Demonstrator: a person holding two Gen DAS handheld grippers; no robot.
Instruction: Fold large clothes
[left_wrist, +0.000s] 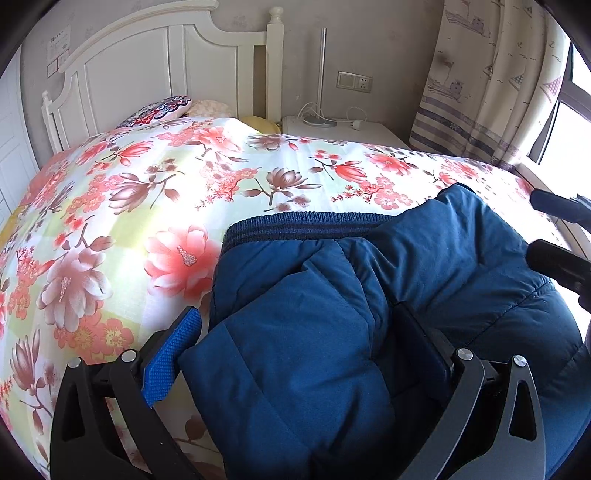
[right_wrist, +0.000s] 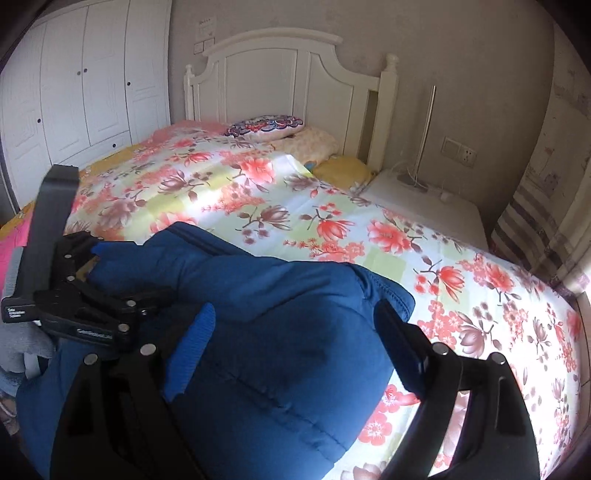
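Folding the blue puffy coat (left_wrist: 332, 295) near the bed's (left_wrist: 147, 192) front edge, toward the window-side corner. Left gripper (left_wrist: 295, 347) and right gripper (right_wrist: 295, 343) both standing wide open around thick bunches (squeezing? cannot tell). Probably mid-fold; next needing a firm pinch, then carrying the bunch over flat.

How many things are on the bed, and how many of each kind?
Blue jackets: 1, the jacket
Pillows and cushions by the headboard: 3, patterned pillow, cream pillow, yellow cushion
Flowered covers: 1, the cover
Total: 5
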